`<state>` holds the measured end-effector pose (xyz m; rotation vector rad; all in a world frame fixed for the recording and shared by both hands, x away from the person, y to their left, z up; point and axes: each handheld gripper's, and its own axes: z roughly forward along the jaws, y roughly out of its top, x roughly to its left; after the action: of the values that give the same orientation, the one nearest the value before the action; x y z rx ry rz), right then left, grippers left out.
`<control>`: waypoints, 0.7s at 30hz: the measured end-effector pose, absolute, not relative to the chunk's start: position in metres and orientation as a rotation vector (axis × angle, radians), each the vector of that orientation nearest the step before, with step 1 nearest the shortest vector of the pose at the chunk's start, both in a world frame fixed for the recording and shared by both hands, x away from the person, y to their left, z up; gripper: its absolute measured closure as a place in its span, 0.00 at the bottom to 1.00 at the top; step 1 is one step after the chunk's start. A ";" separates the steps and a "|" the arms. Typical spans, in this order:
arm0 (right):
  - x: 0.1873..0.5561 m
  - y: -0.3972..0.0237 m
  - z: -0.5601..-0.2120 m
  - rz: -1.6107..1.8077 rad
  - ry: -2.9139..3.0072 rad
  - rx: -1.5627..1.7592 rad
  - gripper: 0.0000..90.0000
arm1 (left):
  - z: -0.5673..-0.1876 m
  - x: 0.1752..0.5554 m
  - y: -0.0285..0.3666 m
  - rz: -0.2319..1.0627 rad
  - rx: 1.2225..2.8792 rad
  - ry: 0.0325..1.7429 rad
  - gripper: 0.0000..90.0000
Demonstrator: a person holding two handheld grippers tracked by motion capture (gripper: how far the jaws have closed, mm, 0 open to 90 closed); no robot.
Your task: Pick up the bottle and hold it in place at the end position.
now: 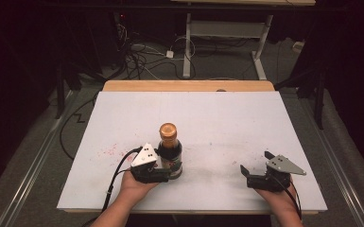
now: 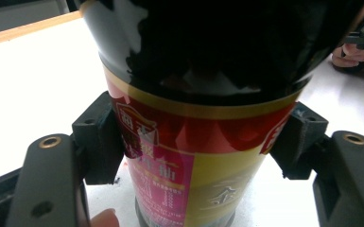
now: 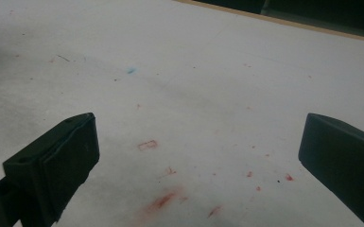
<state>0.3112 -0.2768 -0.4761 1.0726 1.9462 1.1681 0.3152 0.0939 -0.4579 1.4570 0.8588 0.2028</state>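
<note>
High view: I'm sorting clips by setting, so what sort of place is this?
Probably a lab or recording workspace, not a kitchen: a white board laid on a wooden table, loose cables on the floor behind, dark surroundings, and one sauce bottle.

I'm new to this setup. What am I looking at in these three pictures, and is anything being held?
A person sits at a white table with a hand-held clamp tool in each hand. The high view looks down from above; the other two pictures come from cameras riding on each tool. The left gripper has its jaws pressed on both sides of a dark sauce bottle with a copper cap, which stands upright; the left gripper view shows the red and gold label up close. The right gripper holds nothing, jaws wide apart over red-stained tabletop.
</note>
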 end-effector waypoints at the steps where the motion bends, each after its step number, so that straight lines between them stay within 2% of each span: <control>1: 0.311 -0.277 -0.476 1.168 1.946 1.071 0.01 | -0.458 0.315 0.094 0.204 1.458 0.857 0.32; 10: 0.311 -0.277 -0.476 1.174 1.943 1.080 0.01 | -0.456 0.316 0.094 0.205 1.480 0.847 0.33; 11: 0.311 -0.278 -0.476 1.174 1.942 1.081 0.01 | -0.456 0.316 0.100 0.215 1.548 0.802 0.33; 14: 0.311 -0.279 -0.476 1.176 1.943 1.078 0.01 | -0.456 0.317 0.099 0.203 1.538 0.806 0.33; 16: 0.310 -0.279 -0.476 1.178 1.940 1.084 0.01 | -0.454 0.316 0.092 0.185 1.453 0.854 0.33; 21: 0.310 -0.280 -0.475 1.181 1.938 1.085 0.01 | -0.451 0.320 0.092 0.188 1.455 0.844 0.33</control>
<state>0.3099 -0.2798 -0.4751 1.0848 1.9376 1.1808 0.3199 0.0918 -0.4509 1.4549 0.8438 0.1878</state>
